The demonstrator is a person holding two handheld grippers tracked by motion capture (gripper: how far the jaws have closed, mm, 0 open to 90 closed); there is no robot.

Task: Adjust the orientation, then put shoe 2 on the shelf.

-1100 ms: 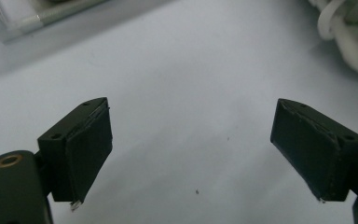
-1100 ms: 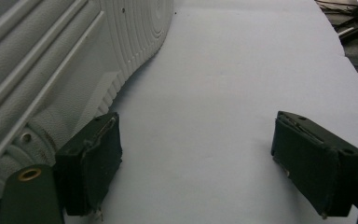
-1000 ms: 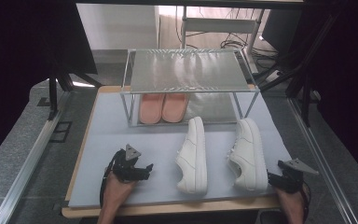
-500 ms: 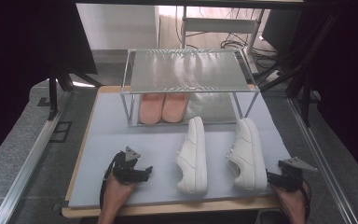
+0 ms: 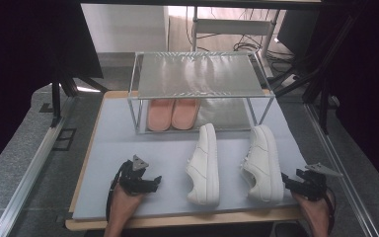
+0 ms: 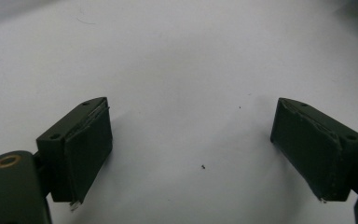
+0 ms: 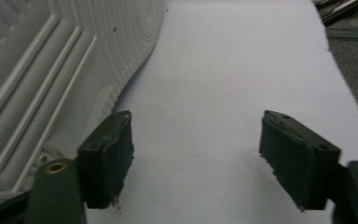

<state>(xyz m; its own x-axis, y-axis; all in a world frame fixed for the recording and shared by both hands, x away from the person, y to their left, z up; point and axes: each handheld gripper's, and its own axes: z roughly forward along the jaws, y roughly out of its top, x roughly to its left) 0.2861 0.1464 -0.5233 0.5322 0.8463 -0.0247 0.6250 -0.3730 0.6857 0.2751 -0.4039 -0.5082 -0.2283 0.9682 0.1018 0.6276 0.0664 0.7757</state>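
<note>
Two white sneakers lie on their sides on the pale blue mat [image 5: 128, 143], one in the middle [image 5: 203, 165] and one to its right [image 5: 262, 163]. My left gripper [image 5: 152, 182] rests at the front left, open over bare mat [image 6: 191, 70], with nothing between its pads [image 6: 91, 149]. At the front right my right gripper [image 5: 289, 182] sits just behind the right sneaker's heel. Its jaws are open and have just been closing, with nothing between them; the sneaker's ribbed white sole [image 7: 42, 70] stands right beside the left pad [image 7: 114, 154].
A metal-mesh shoe rack [image 5: 197, 74] stands at the back of the mat, with a pink pair of shoes [image 5: 172, 113] under its shelf. The wooden table edge [image 5: 177, 221] runs along the front. Metal rails and dark stands flank the table.
</note>
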